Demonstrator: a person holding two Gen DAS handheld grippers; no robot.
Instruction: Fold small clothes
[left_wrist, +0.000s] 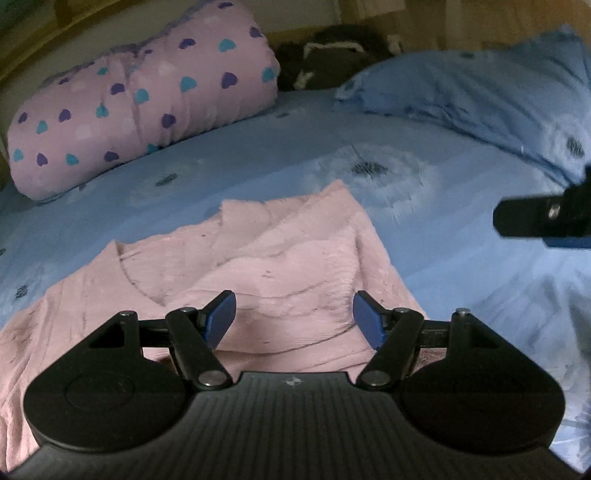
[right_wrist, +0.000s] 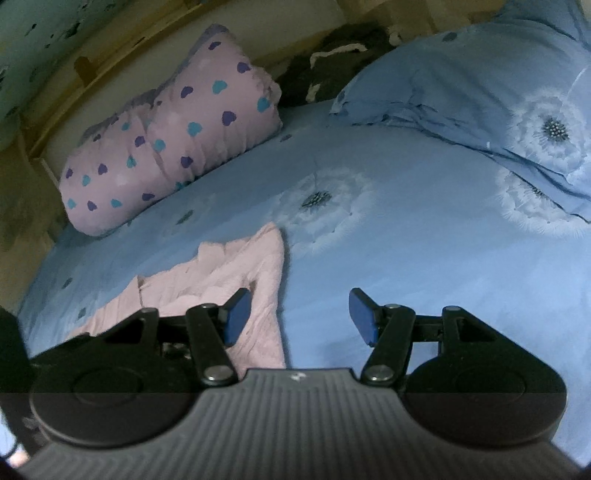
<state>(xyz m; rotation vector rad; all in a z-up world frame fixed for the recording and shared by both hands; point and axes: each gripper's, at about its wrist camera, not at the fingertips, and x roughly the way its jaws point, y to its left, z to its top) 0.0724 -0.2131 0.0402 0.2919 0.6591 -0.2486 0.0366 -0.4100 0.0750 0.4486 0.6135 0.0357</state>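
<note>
A small pink fuzzy top (left_wrist: 266, 266) lies on the blue bedsheet (left_wrist: 424, 229), partly folded, neckline toward the left. My left gripper (left_wrist: 294, 319) is open and empty, hovering over the top's middle. My right gripper (right_wrist: 299, 315) is open and empty, above the sheet at the top's right edge (right_wrist: 258, 273); its left finger overlaps the pink fabric in view. A part of the right gripper (left_wrist: 535, 219) shows at the right edge of the left wrist view.
A lilac pillow with heart prints (left_wrist: 147, 107) lies at the back left. A blue flowered pillow (right_wrist: 480, 96) lies at the back right. Dark clothing (left_wrist: 332, 59) is bunched between them by the headboard.
</note>
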